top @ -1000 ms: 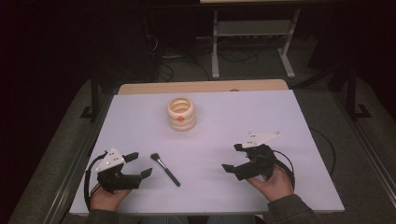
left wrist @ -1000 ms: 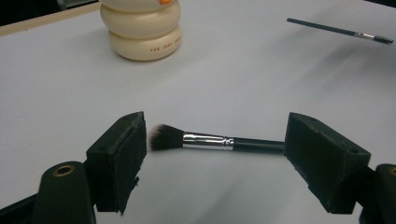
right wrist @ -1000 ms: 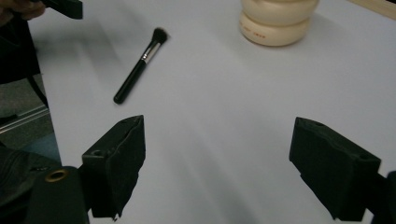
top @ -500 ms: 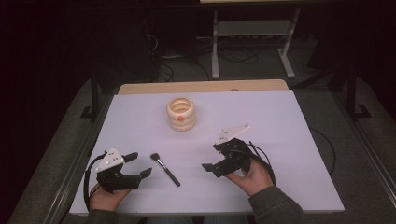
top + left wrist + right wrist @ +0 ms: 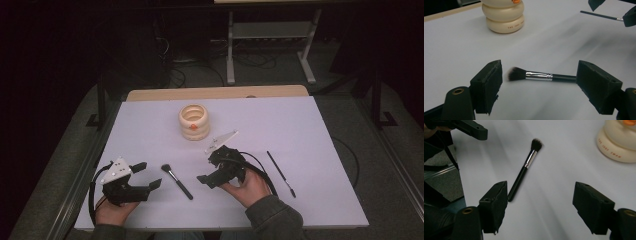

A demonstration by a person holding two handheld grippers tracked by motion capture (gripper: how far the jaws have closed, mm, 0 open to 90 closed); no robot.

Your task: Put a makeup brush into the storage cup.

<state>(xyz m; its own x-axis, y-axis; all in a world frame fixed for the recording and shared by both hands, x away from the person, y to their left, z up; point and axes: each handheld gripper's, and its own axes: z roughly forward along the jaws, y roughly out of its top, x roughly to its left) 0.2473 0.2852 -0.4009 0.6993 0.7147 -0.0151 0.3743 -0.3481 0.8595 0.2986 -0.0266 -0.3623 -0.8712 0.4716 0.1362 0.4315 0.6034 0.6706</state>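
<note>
A makeup brush point(image 5: 176, 181) with a black handle and dark bristles lies flat on the white table point(image 5: 310, 125), between my two grippers. My left gripper point(image 5: 148, 175) rests at the front left, open, with the brush point(image 5: 541, 75) lying just beyond its jaws. Right of the brush, my right gripper point(image 5: 205, 167) points left at it and is open with nothing held; the brush point(image 5: 524, 172) lies ahead of its left jaw. A cream ringed holder point(image 5: 194, 121) with an orange mark stands behind them.
A thin black liner brush point(image 5: 280, 173) lies on the table right of my right hand. The holder point(image 5: 619, 145) shows at the upper right of the right gripper view. Dark floor, cables and a metal stand point(image 5: 270, 45) lie beyond the table's wooden far edge.
My right gripper has moved left from the table's right side toward the makeup brush, uncovering the thin liner brush behind it. The left gripper has stayed put.
</note>
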